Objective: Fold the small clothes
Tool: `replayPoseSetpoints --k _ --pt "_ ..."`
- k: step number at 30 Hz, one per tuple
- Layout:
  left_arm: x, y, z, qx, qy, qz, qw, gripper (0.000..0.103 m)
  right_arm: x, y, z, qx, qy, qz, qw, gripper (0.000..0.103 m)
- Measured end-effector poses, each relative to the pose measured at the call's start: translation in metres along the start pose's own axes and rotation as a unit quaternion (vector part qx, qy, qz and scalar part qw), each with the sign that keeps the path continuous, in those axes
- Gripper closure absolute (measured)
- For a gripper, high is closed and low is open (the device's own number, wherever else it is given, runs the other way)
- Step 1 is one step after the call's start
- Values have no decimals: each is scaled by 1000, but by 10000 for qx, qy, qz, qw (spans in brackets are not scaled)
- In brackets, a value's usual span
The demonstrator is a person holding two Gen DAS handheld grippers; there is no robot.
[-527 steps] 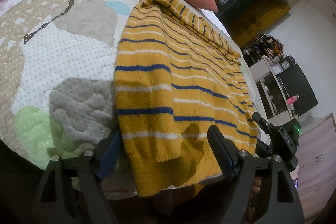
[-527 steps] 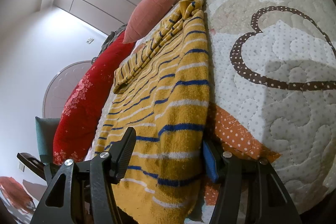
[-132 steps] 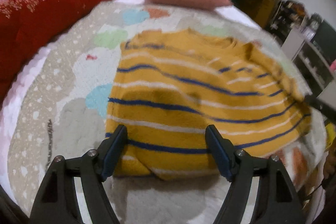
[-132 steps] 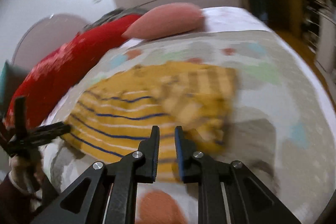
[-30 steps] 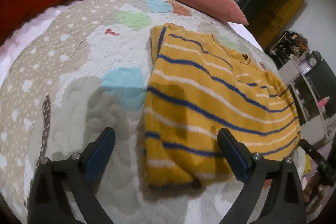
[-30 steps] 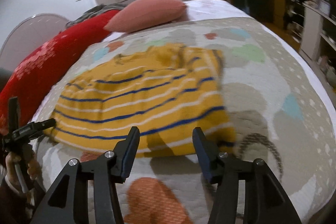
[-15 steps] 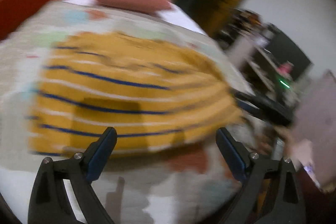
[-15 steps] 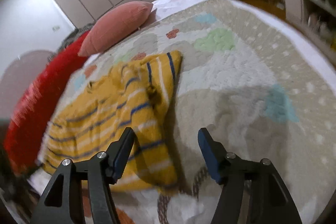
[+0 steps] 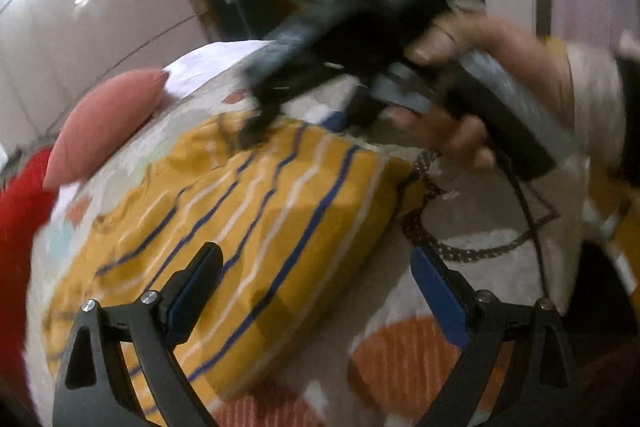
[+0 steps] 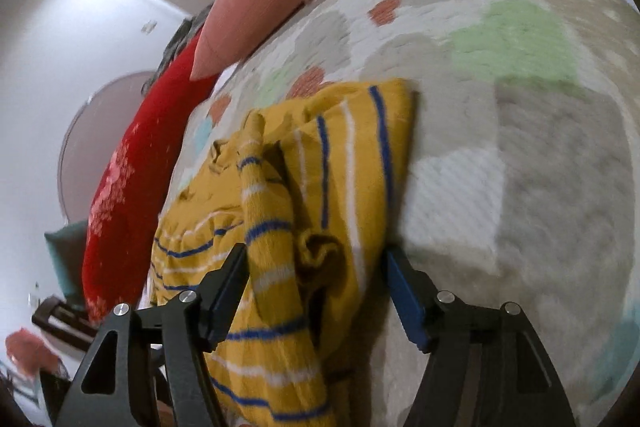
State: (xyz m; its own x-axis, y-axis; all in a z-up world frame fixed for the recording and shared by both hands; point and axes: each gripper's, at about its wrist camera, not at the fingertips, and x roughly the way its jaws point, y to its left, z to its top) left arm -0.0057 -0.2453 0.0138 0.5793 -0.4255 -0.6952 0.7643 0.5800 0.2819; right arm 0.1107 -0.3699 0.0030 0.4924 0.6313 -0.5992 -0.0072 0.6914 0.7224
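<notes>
A yellow sweater with blue and white stripes lies folded on the quilt. My left gripper is open just above the sweater's near right corner, with nothing pinched. In the left wrist view a hand holds my right gripper at the sweater's far side. In the right wrist view the right gripper straddles the sweater where a sleeve lies bunched on top. Its jaws are opening, with the cloth loose between them.
A pink pillow and a long red cushion lie along the far side of the bed. The patchwork quilt stretches bare to the right of the sweater. A cable hangs from the right gripper's handle.
The left wrist view has swung right along the sweater and rolled, so the right gripper and hand now fill its top. The right gripper sank close over the sweater's edge, its jaws wider.
</notes>
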Motion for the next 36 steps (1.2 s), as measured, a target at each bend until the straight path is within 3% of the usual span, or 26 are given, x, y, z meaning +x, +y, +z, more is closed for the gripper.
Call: replayPoseSetpoints --k 5,7,8,9,10,11,13,19,22,26,30,36 --pt "35 -20 15 439 268 282 9983 8 21 15 12 -453 369 -64 9983 26" --pt "40 -18 17 271 302 203 9990 9 27 17 16 -540 419 -112 9976 26" --pt "40 -17 17 174 313 109 9993 18 28 17 17 -524 399 -129 9977 28" --pt "42 -15 18 31 355 -56 9994 27 28 18 17 -516 364 -170 9979 41" --pt "43 -12 18 -68 374 -43 9993 50 30 18 17 -488 348 -194 9980 65" --pt "42 -10 17 -102 371 102 9992 72 31 15 16 -342 357 -57 9988 70" --pt "37 -8 17 -73 322 241 9992 84 29 15 14 -233 261 0 9994 77" --pt "-4 19 6 -800 -49 -10 9968 87 13 39 13 -255 29 -144 9996 79" --pt "-31 39 -2 -1326 -298 -201 9905 89 2 68 14 -393 -131 -151 9990 79" --pt "-78 73 -32 -2279 -627 -319 9711 91 -3 116 13 -659 -230 -140 9975 79" --pt "-119 118 -73 -3274 -899 -263 9402 95 10 179 12 -1131 -218 -181 9932 79" --pt "-156 180 -134 -4197 -1145 90 9004 95 84 266 9 -1623 140 -274 9863 79"
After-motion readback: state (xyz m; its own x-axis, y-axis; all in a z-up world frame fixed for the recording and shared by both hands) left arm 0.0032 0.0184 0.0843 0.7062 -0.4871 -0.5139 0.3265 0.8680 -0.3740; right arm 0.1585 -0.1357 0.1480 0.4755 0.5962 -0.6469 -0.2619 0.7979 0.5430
